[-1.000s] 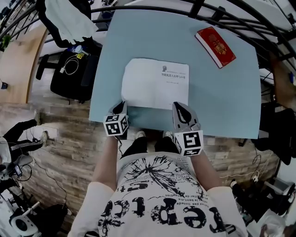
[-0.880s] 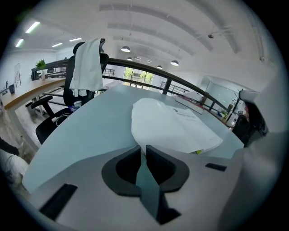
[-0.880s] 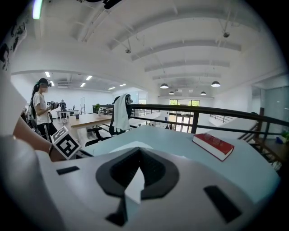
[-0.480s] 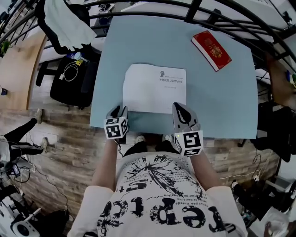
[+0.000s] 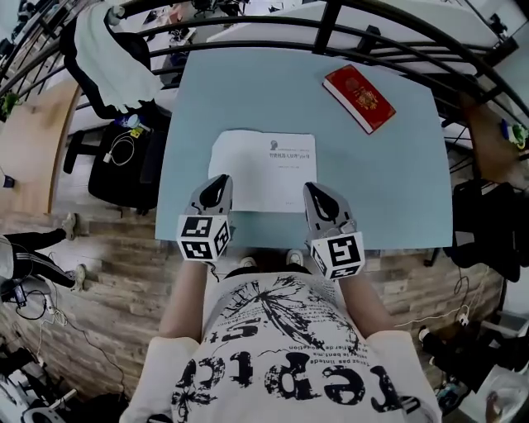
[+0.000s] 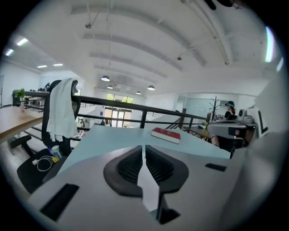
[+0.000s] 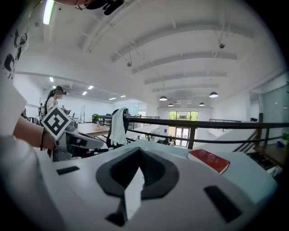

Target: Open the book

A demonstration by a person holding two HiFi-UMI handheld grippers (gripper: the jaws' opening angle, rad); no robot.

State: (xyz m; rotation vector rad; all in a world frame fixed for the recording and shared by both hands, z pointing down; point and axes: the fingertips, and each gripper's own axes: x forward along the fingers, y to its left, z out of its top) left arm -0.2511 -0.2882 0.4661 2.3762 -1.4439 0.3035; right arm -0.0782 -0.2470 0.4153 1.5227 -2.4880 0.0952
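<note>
A white book [image 5: 263,169] lies flat in the middle of the light blue table [image 5: 397,190], a printed white page facing up. A red book [image 5: 359,97] lies at the far right; it also shows in the left gripper view [image 6: 165,134] and the right gripper view [image 7: 210,160]. My left gripper [image 5: 221,183] [image 6: 144,146] hangs above the white book's near left corner, its jaws closing with nothing between them. My right gripper [image 5: 314,192] [image 7: 137,151] hovers over the near right corner, shut and empty. The left gripper's marker cube [image 7: 56,122] shows in the right gripper view.
A black chair draped with a white cloth [image 5: 116,49] stands left of the table, above a black bag with cables [image 5: 124,153] on the floor. A dark railing [image 5: 331,16] runs behind the table. The table's near edge [image 5: 273,241] is just below both grippers.
My left gripper has lifted off the white book's near left corner and risen. The book's left side, bulged before, now lies flat. My right gripper rose slightly.
</note>
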